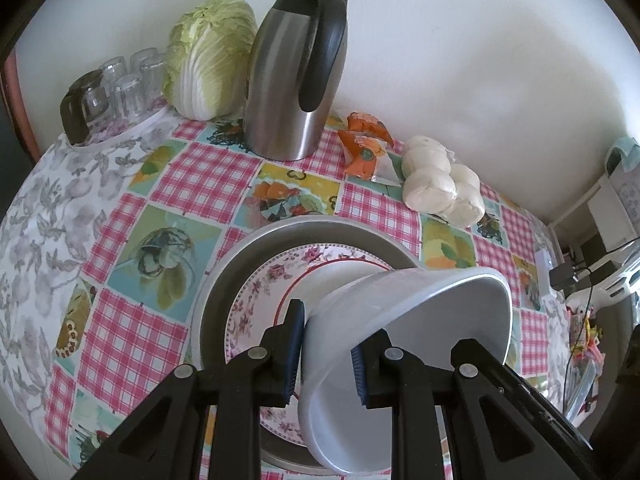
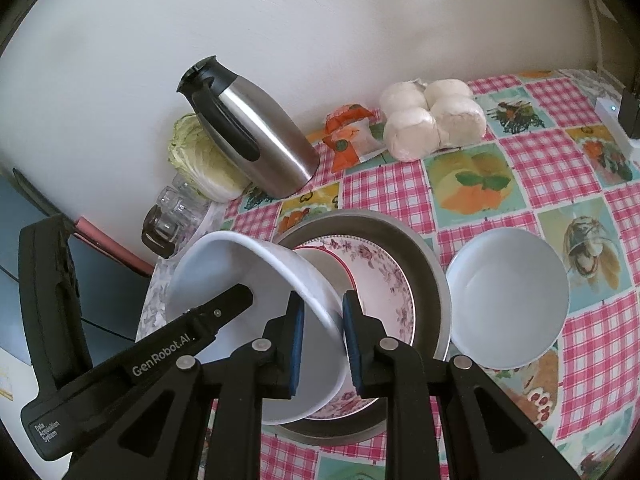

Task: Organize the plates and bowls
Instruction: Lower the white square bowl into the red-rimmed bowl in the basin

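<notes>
Two hand-held grippers share a grip on one white bowl [image 1: 404,320], tilted on its side over a floral plate [image 1: 272,280] that lies inside a grey metal pan [image 1: 224,276] on the checked surface [image 1: 132,336]. The left hand-held gripper [image 1: 326,354] has its blue pads pinched nearly closed on the bowl's wall, one finger outside, one inside. The right hand-held gripper [image 2: 323,344] clamps the opposite rim the same way, jaws narrowly parted around the wall. The bowl's base touches the plate's centre. A second white bowl [image 2: 508,300] sits upright just beside the pan, on the side away from the steel jug [image 1: 292,80]. Beyond the pan from the grippers stand the jug, a napa cabbage [image 1: 212,56], upturned glasses [image 1: 120,88], orange packets [image 1: 366,148] and bagged white buns [image 1: 440,180].
</notes>
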`<action>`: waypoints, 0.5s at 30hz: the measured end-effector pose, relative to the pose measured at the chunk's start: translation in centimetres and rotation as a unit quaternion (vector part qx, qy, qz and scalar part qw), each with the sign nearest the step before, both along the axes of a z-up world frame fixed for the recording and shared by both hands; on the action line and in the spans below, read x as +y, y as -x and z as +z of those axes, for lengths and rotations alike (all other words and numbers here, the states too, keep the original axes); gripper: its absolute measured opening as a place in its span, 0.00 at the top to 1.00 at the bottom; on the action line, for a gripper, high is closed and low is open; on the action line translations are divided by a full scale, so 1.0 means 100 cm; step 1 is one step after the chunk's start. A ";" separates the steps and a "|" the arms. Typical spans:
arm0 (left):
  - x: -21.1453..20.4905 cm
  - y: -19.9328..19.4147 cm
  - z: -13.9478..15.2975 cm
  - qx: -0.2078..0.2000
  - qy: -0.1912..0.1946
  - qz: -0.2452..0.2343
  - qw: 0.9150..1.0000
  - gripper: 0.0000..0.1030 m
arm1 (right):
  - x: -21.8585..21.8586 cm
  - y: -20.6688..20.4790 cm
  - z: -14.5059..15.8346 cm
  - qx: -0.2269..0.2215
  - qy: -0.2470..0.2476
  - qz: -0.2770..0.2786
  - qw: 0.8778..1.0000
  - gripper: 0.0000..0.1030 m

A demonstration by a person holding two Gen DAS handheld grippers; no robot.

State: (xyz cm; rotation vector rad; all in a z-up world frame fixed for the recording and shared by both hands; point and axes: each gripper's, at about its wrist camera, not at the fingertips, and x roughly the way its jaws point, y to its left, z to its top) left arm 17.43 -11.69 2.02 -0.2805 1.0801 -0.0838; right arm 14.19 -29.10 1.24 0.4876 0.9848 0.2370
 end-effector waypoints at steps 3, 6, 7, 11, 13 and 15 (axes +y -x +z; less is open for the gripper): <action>0.003 -0.001 -0.001 0.001 0.001 0.004 1.000 0.77 | 0.002 -0.002 -0.002 -0.001 -0.003 0.000 1.000 0.79; 0.005 -0.002 -0.002 0.001 0.002 0.008 1.000 0.77 | 0.003 -0.004 -0.005 0.000 -0.008 -0.001 1.000 0.79; 0.006 -0.003 -0.003 0.001 0.003 0.009 1.000 0.77 | 0.003 -0.005 -0.007 0.002 -0.010 -0.002 1.000 0.79; 0.008 -0.005 -0.008 0.007 0.003 0.012 1.000 0.77 | 0.003 -0.009 -0.016 0.013 -0.014 -0.005 1.000 0.79; 0.008 -0.006 -0.010 0.010 0.004 0.012 1.000 0.77 | 0.003 -0.011 -0.022 0.022 -0.014 -0.009 1.000 0.79; 0.008 -0.007 -0.013 0.014 -0.002 0.014 1.000 0.77 | 0.002 -0.013 -0.026 0.026 -0.015 -0.011 0.999 0.78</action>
